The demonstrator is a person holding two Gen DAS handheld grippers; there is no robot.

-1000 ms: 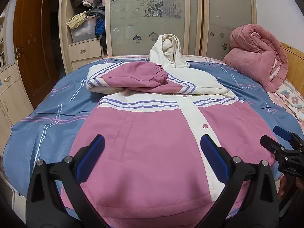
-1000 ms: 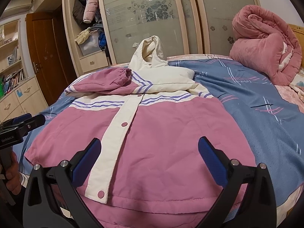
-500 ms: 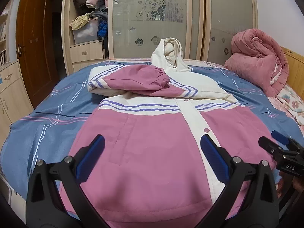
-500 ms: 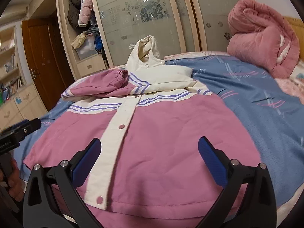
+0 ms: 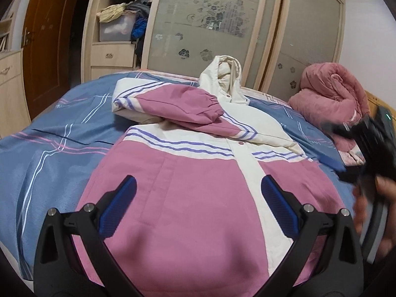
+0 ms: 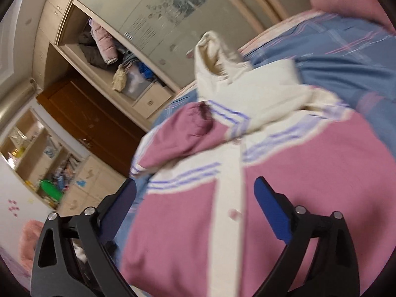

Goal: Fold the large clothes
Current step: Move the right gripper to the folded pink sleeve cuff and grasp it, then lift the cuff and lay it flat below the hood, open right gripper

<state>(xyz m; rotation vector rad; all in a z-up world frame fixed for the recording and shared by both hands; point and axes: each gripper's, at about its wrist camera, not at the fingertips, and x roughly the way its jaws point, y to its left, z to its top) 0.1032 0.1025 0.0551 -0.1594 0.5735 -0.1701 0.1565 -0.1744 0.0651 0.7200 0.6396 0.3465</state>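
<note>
- One hooded jacket (image 5: 188,198), pink and cream with purple stripes, lies front-up on the bed (image 5: 44,153), hood toward the wardrobe (image 5: 222,24); both sleeves are already folded across the chest.
- I judge it padded, soft and light: it should bend easily but spring back, and the shell looks slippery.
- Best hold, in my judgement: the two hem corners nearest me, pinching both layers.
- My left hand-held gripper (image 5: 198,205) hovers released above the hem, nothing between its jaws.
- My right hand-held gripper (image 6: 195,205) is tilted, its jaws closing from wide, and they hold no fabric.
- Count: one jacket, two grippers, one rolled pink quilt (image 5: 331,94) beside the jacket.
</note>
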